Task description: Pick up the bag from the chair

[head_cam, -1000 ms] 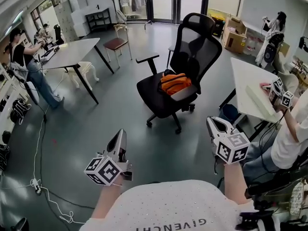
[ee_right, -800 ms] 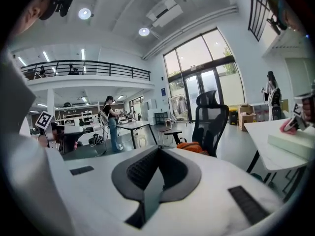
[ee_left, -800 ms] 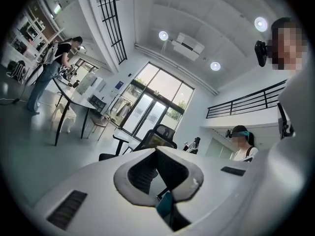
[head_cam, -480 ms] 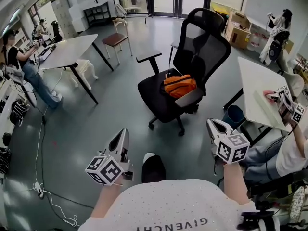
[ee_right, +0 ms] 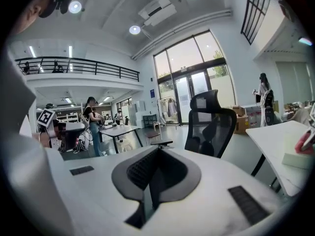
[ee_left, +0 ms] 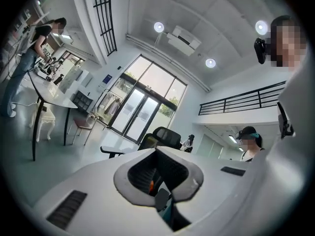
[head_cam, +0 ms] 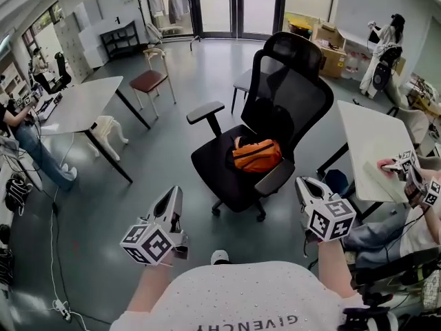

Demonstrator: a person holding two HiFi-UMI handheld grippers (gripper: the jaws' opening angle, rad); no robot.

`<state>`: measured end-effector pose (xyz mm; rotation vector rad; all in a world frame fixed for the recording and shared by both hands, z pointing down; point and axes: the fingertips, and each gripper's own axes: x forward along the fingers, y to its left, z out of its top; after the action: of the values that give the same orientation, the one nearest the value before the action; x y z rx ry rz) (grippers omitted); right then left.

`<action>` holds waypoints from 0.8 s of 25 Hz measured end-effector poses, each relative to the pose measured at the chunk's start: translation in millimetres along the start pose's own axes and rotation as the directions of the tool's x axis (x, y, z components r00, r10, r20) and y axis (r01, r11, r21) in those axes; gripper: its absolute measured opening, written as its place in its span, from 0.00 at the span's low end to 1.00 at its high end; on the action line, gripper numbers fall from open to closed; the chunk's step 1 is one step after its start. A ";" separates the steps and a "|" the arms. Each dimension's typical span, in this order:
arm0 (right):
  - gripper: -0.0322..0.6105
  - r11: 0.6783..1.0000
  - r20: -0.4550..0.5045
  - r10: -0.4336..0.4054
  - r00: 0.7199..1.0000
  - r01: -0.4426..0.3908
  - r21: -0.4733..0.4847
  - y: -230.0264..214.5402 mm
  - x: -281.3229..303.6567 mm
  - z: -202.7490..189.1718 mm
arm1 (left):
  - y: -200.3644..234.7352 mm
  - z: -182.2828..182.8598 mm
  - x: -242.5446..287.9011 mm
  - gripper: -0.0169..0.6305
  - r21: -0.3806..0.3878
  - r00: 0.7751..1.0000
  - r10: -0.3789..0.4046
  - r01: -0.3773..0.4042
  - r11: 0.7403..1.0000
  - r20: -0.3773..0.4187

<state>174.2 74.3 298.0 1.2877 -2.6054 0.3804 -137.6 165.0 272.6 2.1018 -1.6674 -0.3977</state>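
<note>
The orange bag (head_cam: 256, 155) lies on the seat of a black mesh office chair (head_cam: 293, 95) in the middle of the head view. Both grippers hang in the air on the near side of the chair, well short of the bag. My left gripper (head_cam: 172, 197) is at lower left, its jaws together and nothing in them. My right gripper (head_cam: 303, 185) is at lower right, beside the chair's near armrest (head_cam: 274, 178), also shut and empty. The left gripper view has its jaw tips (ee_left: 156, 151) meeting before the chair (ee_left: 165, 136). The right gripper (ee_right: 158, 150) points left of the chair (ee_right: 212, 122).
A white table (head_cam: 375, 150) stands just right of the chair, with a person's hands and other grippers (head_cam: 413, 178) over it and a blue bin (head_cam: 337, 180) below. Another white table (head_cam: 83, 105) and a red-seated chair (head_cam: 148, 81) stand left. A cable (head_cam: 55, 281) trails over the floor.
I have walked toward the chair: it and the bag are larger and nearer to both grippers. The grippers keep their pose ahead of me, jaws still together.
</note>
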 end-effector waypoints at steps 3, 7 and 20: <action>0.05 1.000 0.011 -0.027 1.000 0.027 -0.002 -3.0 26.5 18.1 | 19.3 26.8 33.2 0.02 -0.006 0.999 -0.030 0.031 1.000 0.015; 0.05 0.997 0.024 -0.070 0.997 0.070 0.007 -6.9 56.4 28.8 | 39.8 45.3 67.8 0.02 0.003 0.997 -0.078 0.078 0.997 0.006; 0.05 0.996 0.026 -0.093 0.995 0.093 0.011 -6.8 155.0 28.1 | 107.1 58.5 139.8 0.02 0.003 0.990 -0.140 0.140 0.990 -0.012</action>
<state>85.2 -54.2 318.6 1.4201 -2.5560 0.3627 -222.9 0.4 280.2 2.2268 -1.5203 -0.4245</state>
